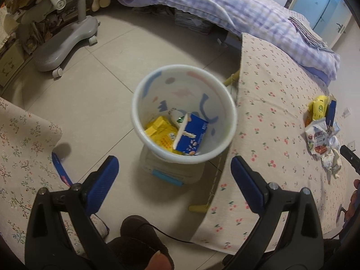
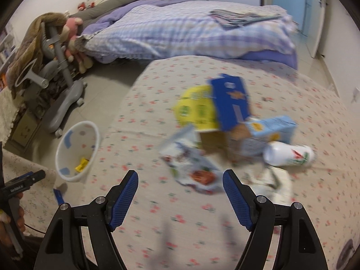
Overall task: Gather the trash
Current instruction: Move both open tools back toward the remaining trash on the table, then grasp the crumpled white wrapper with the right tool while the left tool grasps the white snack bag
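A white bin [image 1: 183, 112] with blue and pink marks stands on the floor beside the table. It holds a blue carton [image 1: 193, 138] and a yellow pack [image 1: 160, 132]. My left gripper [image 1: 174, 175] is open and empty above the bin's near side. In the right wrist view the bin [image 2: 77, 150] is at the left. My right gripper [image 2: 180, 190] is open and empty over the table, just short of a snack wrapper [image 2: 193, 168]. Behind it lie a yellow pack [image 2: 195, 110], a blue box [image 2: 231, 101], a light blue carton [image 2: 267, 135] and a white bottle [image 2: 289, 154].
The table has a floral cloth [image 2: 180, 225]. The trash pile also shows in the left wrist view [image 1: 321, 130]. A grey wheeled chair base [image 1: 65, 42] stands at the far left. A bed with a checked quilt [image 2: 180, 29] is behind. A second clothed surface [image 1: 22, 157] lies at left.
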Tool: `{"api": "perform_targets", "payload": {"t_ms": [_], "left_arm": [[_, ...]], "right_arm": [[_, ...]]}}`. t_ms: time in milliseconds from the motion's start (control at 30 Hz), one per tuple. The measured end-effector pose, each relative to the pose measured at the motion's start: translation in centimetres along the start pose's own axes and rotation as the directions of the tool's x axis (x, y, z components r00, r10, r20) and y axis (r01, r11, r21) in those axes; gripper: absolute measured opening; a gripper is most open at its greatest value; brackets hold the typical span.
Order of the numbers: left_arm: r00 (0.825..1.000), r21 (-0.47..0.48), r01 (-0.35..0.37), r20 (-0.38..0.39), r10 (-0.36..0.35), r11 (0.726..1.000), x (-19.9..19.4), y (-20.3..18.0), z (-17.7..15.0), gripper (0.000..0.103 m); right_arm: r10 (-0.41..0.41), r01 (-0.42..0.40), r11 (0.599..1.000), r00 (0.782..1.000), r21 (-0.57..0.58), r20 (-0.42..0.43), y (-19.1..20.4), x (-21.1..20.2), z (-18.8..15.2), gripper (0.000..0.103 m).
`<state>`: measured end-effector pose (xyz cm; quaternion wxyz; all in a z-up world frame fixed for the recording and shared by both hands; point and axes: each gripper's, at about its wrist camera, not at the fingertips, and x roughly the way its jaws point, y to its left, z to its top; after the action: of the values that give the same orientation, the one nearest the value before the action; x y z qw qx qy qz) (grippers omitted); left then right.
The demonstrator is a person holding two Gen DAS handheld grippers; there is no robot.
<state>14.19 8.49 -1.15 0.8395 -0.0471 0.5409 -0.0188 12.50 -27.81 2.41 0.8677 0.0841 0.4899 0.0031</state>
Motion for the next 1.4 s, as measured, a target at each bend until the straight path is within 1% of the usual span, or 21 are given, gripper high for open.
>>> {"api": "perform_targets", "payload": {"t_ms": [267, 433, 533, 667, 833, 967, 1033, 1067, 1100, 1133, 1167, 1200, 1267, 1300, 1400], "left_arm": [[1.000, 0.055, 0.020, -0.002, -0.020, 0.998, 0.2, -4.3, 0.0, 0.099], [1.000, 0.090, 0.030, -0.009, -0.029, 0.995, 0.4, -6.5, -0.2, 0.099], [0.999, 0.110, 0.035, -0.013, -0.034, 0.993, 0.6, -7.9, -0.2, 0.099], [0.999, 0.128, 0.041, -0.021, -0.039, 0.991, 0.9, -9.6, -0.1, 0.099], [0.999, 0.135, 0.051, -0.020, -0.049, 0.990, 1.1, -11.5, 0.1, 0.099], [0.998, 0.156, 0.064, -0.024, -0.061, 0.986, 1.4, -13.3, 0.0, 0.099], [0.997, 0.172, 0.071, -0.030, -0.067, 0.983, 1.6, -14.3, -0.1, 0.099], [0.997, 0.179, 0.076, -0.034, -0.071, 0.981, 1.7, -14.8, -0.1, 0.099], [0.996, 0.186, 0.085, -0.039, -0.079, 0.979, 1.8, -15.3, -0.2, 0.099], [0.995, 0.193, 0.094, -0.044, -0.087, 0.977, 1.9, -15.9, -0.2, 0.099], [0.994, 0.201, 0.104, -0.050, -0.096, 0.974, 2.1, -16.5, -0.3, 0.099], [0.993, 0.210, 0.112, -0.054, -0.103, 0.971, 2.2, -17.1, -0.4, 0.099], [0.991, 0.230, 0.130, -0.062, -0.119, 0.964, 2.4, -18.4, -0.6, 0.099], [0.989, 0.240, 0.143, -0.066, -0.131, 0.960, 2.5, -19.2, -0.7, 0.099], [0.983, 0.255, 0.184, -0.074, -0.170, 0.949, 2.5, -21.2, -0.9, 0.099]], "right_arm": [[-0.087, 0.086, 0.992, 0.996, 0.088, 0.002, -6.6, -1.1, -1.4, 0.079], [-0.117, 0.121, 0.979, 0.993, 0.164, -0.034, -10.3, -0.7, -2.0, 0.079], [-0.115, 0.126, 0.971, 0.991, 0.203, -0.064, -12.0, -0.1, -2.4, 0.079], [-0.091, 0.119, 0.961, 0.988, 0.250, -0.122, -14.1, 1.8, -2.6, 0.079], [-0.085, 0.123, 0.957, 0.985, 0.264, -0.152, -14.9, 3.5, -2.3, 0.079], [-0.041, 0.086, 0.956, 0.986, 0.280, -0.163, -14.9, 4.3, -2.1, 0.078], [-0.020, 0.069, 0.957, 0.985, 0.281, -0.171, -14.6, 4.6, -2.3, 0.075], [-0.005, 0.055, 0.957, 0.985, 0.285, -0.173, -14.5, 4.7, -2.2, 0.067], [0.015, 0.037, 0.957, 0.984, 0.289, -0.175, -14.4, 4.7, -2.2, 0.055], [0.036, 0.017, 0.957, 0.984, 0.290, -0.177, -14.3, 4.6, -2.2, 0.048], [0.054, -0.003, 0.959, 0.983, 0.285, -0.174, -14.0, 4.4, -2.2, 0.037], [0.047, 0.002, 0.963, 0.983, 0.268, -0.176, -13.7, 4.1, -2.2, 0.037], [-0.001, 0.037, 0.973, 0.988, 0.228, -0.157, -13.1, 3.1, -2.2, 0.036], [-0.005, 0.036, 0.976, 0.990, 0.217, -0.142, -13.0, 2.5, -2.3, 0.036], [0.003, 0.022, 0.973, 0.994, 0.231, -0.107, -13.5, 1.0, -2.6, 0.036]]}}
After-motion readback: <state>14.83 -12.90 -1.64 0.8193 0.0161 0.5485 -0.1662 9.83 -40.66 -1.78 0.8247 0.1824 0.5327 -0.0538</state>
